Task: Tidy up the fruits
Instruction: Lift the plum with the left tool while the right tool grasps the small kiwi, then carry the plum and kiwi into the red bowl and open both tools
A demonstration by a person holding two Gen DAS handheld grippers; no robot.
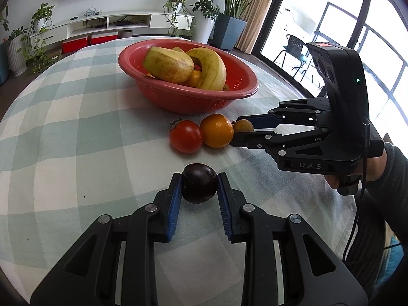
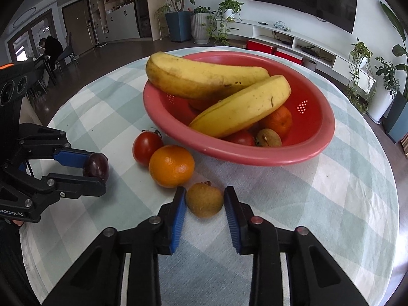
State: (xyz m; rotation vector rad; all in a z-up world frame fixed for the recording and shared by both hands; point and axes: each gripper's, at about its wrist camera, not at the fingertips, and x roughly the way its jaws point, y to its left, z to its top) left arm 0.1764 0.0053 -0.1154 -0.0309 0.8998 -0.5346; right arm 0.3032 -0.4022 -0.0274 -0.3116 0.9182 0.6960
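My left gripper is shut on a dark purple plum, low over the checked tablecloth; the left gripper also shows in the right wrist view holding the plum. My right gripper straddles a small brown fruit on the cloth, with small gaps between pads and fruit. In the left wrist view my right gripper is around the brown fruit. A tomato and an orange lie beside it, in front of the red bowl.
The red bowl holds two bananas, an orange, a tomato and a brown fruit. The round table has a green-and-white checked cloth. Plants, a TV cabinet and windows stand beyond the table.
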